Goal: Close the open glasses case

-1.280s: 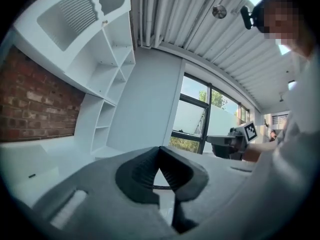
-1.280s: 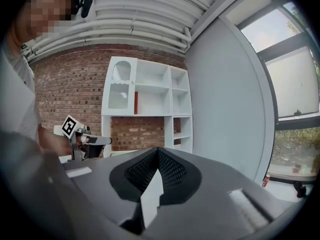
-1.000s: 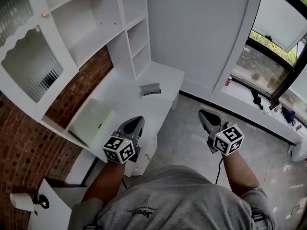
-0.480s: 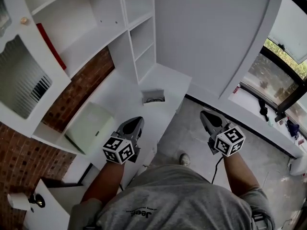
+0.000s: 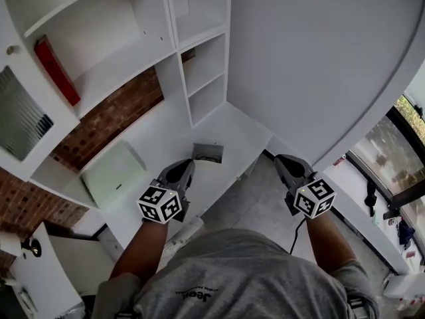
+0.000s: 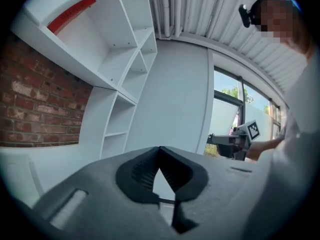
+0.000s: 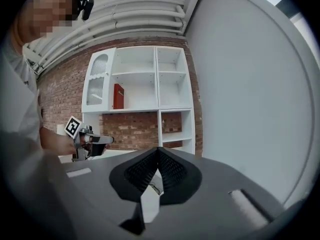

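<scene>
One red book (image 5: 56, 72) leans on a white shelf (image 5: 126, 62). One pale green flat box (image 5: 114, 173) lies on the white desk (image 5: 156, 138). The left gripper (image 5: 186, 166), jaws pressed together and empty, hovers just beside the single small grey open glasses case (image 5: 208, 153), whose inside is too small to make out. The right gripper (image 5: 283, 159), likewise closed on nothing, hangs over the grey floor (image 5: 242, 205).

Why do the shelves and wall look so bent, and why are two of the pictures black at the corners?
Head view: a wide lens bows the white wall and shelves. Left gripper view and right gripper view: fisheye lenses give a round image with black corners. Left gripper view: the window is washed out.
</scene>
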Demonstrator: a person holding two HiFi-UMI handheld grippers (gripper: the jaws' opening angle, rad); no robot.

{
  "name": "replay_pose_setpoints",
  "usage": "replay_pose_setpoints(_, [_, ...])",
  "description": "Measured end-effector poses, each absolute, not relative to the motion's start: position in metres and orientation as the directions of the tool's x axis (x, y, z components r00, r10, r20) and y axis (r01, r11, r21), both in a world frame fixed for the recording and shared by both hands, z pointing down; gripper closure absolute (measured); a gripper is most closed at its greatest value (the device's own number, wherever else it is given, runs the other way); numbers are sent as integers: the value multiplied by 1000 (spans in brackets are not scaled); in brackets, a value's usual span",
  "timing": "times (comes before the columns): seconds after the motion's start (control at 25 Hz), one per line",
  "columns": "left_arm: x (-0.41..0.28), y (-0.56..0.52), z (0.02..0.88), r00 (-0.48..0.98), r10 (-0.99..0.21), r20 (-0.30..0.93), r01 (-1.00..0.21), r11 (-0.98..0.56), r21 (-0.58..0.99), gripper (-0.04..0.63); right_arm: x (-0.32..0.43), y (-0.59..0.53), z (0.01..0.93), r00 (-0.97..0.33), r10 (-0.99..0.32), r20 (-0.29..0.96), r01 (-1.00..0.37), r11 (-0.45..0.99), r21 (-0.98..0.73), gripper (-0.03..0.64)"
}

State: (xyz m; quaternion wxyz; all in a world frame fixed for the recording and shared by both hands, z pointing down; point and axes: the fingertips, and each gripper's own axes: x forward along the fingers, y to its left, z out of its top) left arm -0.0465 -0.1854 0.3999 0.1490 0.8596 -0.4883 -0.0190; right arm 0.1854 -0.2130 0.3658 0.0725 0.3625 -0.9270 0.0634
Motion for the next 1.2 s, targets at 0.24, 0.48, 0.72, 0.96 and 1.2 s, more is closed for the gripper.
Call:
replay_pose_setpoints(0.24, [-24, -227, 409, 468, -873, 136, -864, -420, 277, 597, 206, -266, 367, -772, -610, 178, -629, 773, -83, 604])
replay_pose_setpoints(0.48, [-33, -258, 419, 480, -862, 162, -868, -440, 230, 597, 194, -295, 384, -773, -605, 192, -629, 770, -103, 597])
replay_pose_setpoints(0.72, [-49, -284, 429, 542, -820, 183, -838, -510, 195, 597, 170, -307, 390, -755, -626, 195, -651, 752, -107, 584])
replay_pose_setpoints(0.96, [-65, -300, 435, 586, -783, 207, -810, -569, 140, 584, 141, -316, 400, -775, -594, 217, -624, 774, -108, 520])
replay_pose_setpoints(1.2, [-65, -301, 454, 656, -701, 281, -741, -668, 64, 403, 112, -319, 416, -823, -511, 248, -546, 832, -99, 412])
